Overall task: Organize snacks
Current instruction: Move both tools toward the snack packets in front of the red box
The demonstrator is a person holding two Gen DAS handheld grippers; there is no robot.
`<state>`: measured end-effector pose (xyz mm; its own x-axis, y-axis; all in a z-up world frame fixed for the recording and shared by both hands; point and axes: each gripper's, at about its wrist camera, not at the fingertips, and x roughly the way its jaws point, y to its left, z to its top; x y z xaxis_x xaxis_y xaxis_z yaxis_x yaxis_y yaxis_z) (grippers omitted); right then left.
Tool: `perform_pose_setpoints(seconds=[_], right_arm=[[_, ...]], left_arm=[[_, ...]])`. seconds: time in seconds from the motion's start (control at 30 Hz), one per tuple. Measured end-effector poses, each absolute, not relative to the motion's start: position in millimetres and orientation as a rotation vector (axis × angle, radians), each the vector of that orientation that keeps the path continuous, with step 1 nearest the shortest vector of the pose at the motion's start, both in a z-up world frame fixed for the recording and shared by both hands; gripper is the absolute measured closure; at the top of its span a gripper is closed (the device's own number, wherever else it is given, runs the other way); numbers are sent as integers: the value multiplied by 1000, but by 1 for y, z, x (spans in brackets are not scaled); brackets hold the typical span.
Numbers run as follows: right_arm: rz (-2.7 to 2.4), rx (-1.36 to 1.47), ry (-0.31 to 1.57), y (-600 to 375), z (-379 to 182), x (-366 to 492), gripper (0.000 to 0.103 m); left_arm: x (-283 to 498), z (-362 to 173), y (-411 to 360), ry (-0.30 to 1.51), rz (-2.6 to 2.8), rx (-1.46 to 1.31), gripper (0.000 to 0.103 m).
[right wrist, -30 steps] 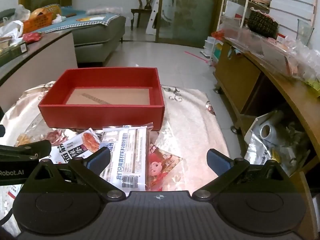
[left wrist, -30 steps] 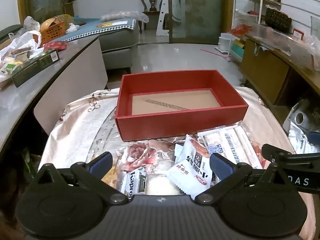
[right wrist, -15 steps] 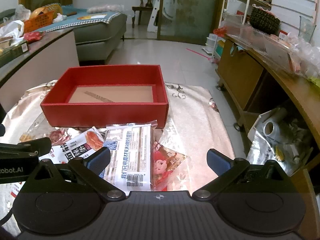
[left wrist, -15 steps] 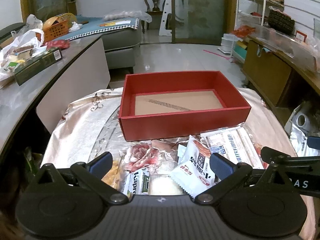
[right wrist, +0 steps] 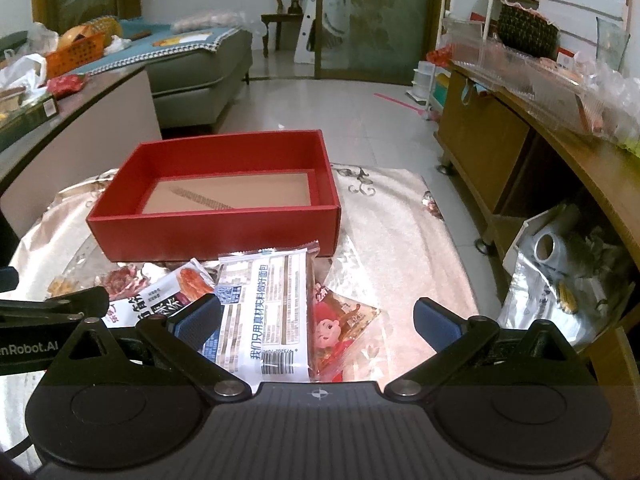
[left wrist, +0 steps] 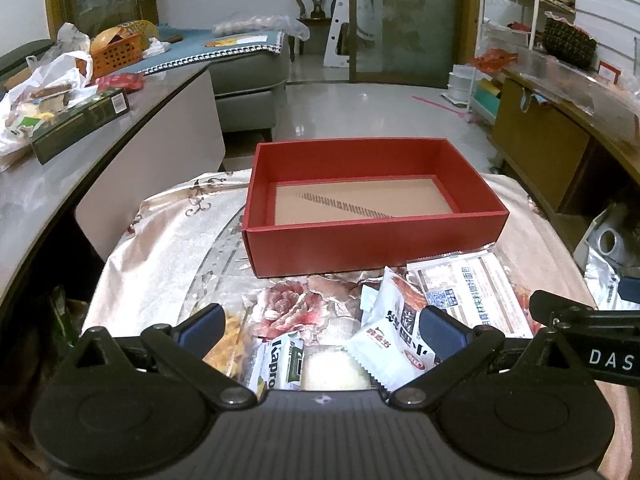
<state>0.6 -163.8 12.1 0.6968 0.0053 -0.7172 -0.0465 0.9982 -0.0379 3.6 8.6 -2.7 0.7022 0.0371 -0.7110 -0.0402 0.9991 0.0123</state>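
Observation:
An empty red box (left wrist: 372, 246) (right wrist: 216, 232) with a brown floor stands on the small cloth-covered table. Snack packets lie in front of it: a white packet with a sausage picture (left wrist: 394, 332) (right wrist: 168, 292), a large clear-and-white packet (left wrist: 472, 292) (right wrist: 272, 312), a red cartoon packet (right wrist: 340, 328), a Kapro packet (left wrist: 280, 364) and a yellow chips bag (left wrist: 230, 344). My left gripper (left wrist: 320, 330) is open above the white and Kapro packets. My right gripper (right wrist: 316, 322) is open above the large white and red packets. Neither holds anything.
A grey counter (left wrist: 48, 184) with bags and a green box runs along the left. A wooden cabinet (right wrist: 520, 152) and foil bags (right wrist: 552, 292) stand to the right. A sofa (right wrist: 200, 68) is beyond the table, with tiled floor behind.
Both grippers have drawn back and risen slightly, so the box and packets sit a little farther off in view. Both stay open and empty.

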Motion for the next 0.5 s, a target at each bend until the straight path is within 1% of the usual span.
perform_pose_setpoints(seconds=[0.2,0.5], right_arm=[[67,5,817,-165,13,1,0],[78,14,824,-164,12,0,0]], left_arm=[[5,-5,9,800,56,3,5],[5,-5,9,800,61,9,5]])
